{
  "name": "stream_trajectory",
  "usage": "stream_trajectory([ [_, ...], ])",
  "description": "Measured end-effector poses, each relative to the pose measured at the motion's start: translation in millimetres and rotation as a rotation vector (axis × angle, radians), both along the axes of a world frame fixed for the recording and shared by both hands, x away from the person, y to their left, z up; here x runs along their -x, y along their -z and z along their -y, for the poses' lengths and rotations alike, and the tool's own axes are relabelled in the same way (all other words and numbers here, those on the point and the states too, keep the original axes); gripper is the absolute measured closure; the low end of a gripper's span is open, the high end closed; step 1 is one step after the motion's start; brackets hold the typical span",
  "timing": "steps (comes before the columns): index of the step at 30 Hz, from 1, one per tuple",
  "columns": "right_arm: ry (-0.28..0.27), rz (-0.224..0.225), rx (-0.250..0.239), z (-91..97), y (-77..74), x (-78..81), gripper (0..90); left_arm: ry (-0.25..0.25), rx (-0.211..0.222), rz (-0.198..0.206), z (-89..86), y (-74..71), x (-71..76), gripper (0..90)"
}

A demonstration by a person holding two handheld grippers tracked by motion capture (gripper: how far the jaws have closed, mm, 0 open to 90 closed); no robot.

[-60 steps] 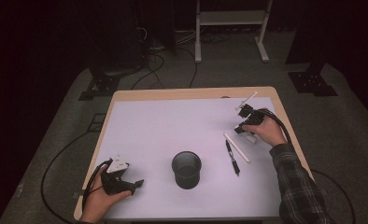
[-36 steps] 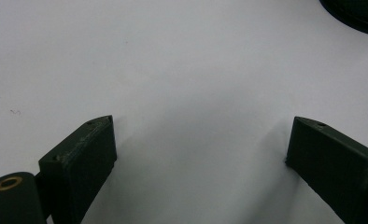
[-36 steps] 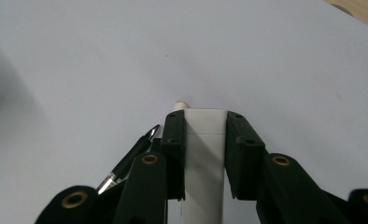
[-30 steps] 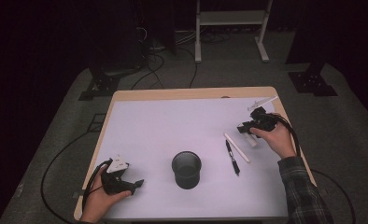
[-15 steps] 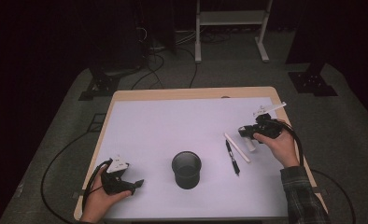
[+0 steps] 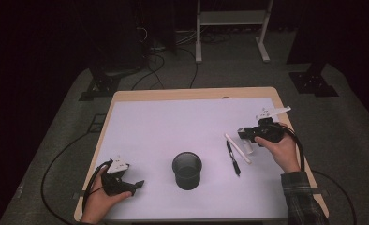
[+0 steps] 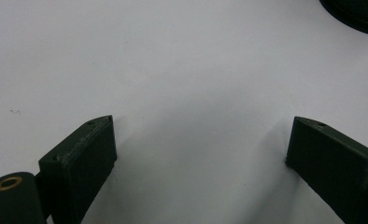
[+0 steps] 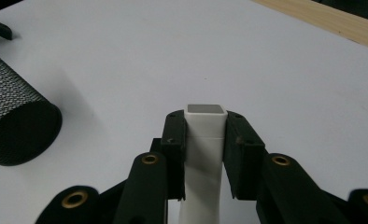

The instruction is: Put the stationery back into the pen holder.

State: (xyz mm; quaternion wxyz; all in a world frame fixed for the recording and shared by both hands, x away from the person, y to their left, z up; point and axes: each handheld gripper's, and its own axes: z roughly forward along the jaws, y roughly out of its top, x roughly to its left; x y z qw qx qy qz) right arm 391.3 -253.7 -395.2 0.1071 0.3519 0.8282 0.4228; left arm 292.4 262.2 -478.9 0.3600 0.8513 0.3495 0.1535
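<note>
High view: right claw (image 6: 246, 134) at the worktop's (image 6: 140, 122) right side, clenched on a white square-ended bar (image 6: 243, 134); a white stick (image 6: 237, 148) and a black pen (image 6: 233, 158) flat just beside it; black mesh cup (image 6: 187, 169) upright near centre; left claw (image 6: 136, 184) low at the near left corner.

Left gripper view: jaws spread wide over bare white surface, released.

Right gripper view: white bar (image 8: 204, 144) gripped between both pads, its square end protruding; mesh cup (image 8: 14, 123) at left.
</note>
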Motion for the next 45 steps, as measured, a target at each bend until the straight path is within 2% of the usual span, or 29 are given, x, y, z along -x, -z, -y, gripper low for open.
stream_trajectory([
  [10, -0.050, 0.023, -0.058, -7.7, -10.1, 9.2, 70.5, -0.002, 0.003, 0.000, 0.2, 0.1, 0.0, 7.6],
  [16, -0.086, 0.021, -0.095, -13.6, -14.4, 14.0, 70.5, -0.002, 0.003, 0.000, 0.2, 0.1, 0.0, 7.6],
  [25, -0.123, 0.041, -0.094, -26.1, -21.0, 21.4, 70.4, -0.002, 0.002, -0.002, 0.2, -0.1, 0.0, 7.6],
  [45, -0.197, 0.091, -0.126, -50.9, -38.4, 36.5, 70.4, -0.001, 0.001, -0.004, 0.1, -0.3, 0.0, 7.6],
])
